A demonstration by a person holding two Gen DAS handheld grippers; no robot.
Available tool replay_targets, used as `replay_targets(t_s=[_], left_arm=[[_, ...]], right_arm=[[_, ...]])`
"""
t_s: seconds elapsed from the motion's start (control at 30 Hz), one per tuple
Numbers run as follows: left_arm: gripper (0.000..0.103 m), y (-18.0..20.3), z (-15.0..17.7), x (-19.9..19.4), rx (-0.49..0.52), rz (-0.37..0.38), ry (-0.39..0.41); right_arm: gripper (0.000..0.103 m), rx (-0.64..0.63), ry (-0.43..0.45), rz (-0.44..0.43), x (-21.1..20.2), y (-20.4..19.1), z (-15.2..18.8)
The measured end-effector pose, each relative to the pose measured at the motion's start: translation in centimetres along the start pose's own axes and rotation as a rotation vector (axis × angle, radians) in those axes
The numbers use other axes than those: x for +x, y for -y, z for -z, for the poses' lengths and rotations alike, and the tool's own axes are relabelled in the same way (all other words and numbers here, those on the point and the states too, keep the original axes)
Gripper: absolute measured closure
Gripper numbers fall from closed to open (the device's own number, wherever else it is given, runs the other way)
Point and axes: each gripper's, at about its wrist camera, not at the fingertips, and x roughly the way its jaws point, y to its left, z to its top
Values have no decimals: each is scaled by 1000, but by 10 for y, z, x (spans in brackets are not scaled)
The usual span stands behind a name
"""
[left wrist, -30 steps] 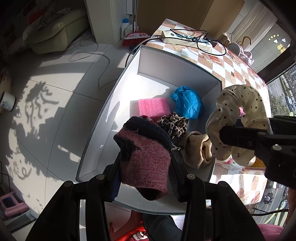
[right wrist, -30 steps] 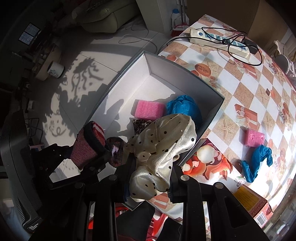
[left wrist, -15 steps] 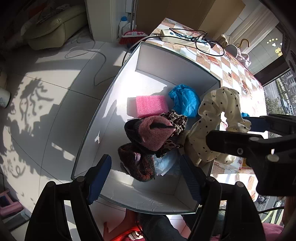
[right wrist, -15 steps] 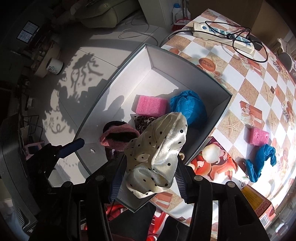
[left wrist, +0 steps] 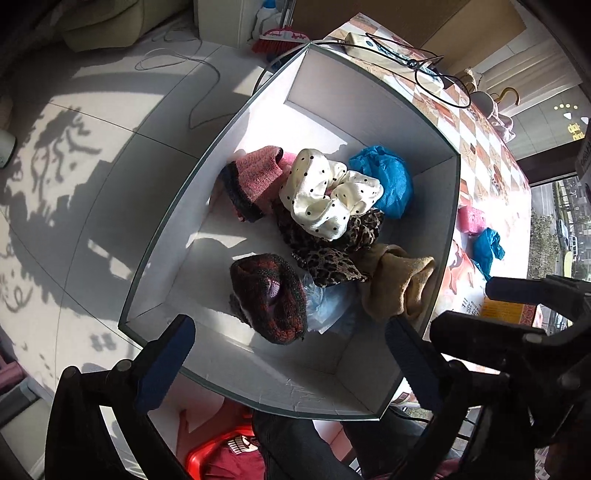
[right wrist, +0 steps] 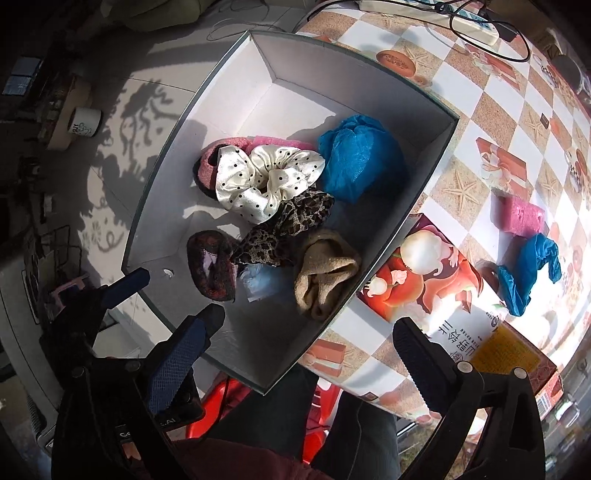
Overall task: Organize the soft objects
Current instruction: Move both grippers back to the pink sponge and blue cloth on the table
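A white box holds a pile of soft things. On top lies a cream polka-dot scrunchie, beside a pink knit piece. Around them are a dark red knit piece, a leopard scrunchie, a tan sock and a blue cloth. My left gripper hangs over the box's near end, jaws opening, nothing between them. My right gripper hovers over the near right rim, jaws opening too, empty.
On the checkered table right of the box lie a pink sponge, a blue cloth and a printed carton. A power strip with cable sits at the far end. A red stool is below.
Both grippers have opened wide. The pink knit piece left the left gripper and the dotted scrunchie left the right one; both now lie in the box.
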Motion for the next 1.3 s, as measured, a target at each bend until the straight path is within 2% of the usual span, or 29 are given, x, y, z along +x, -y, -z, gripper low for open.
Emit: replay_targets(t_s=[0.23,0.43,0.6,0.73,0.83,1.03,1.13,1.3], left_arm=[[0,1,-5,-6,-4,37,20],[0,33,-17,-13,108,-10,21],[0,76,-31,-18,221,-5,30],[0,117,-38,-17,327,-9,29],[0,146,-41,-12,392,-15,20],[0,193,-40,6,479,-45,-15],[0,209,-41,16,497,-71,-37],[0,228,-46,32,497,-123,-67]], right_arm=[[0,33,49,-35,-18,10,2],[0,121,120,-64,-52,47,6],[0,249,176,-62,-86,105,23],[0,377,207,-70,-110,166,47],[0,459,224,-38,-120,214,61],[0,537,163,9,-96,288,66],[0,491,107,4,-67,306,55],[0,346,36,25,-21,318,21]])
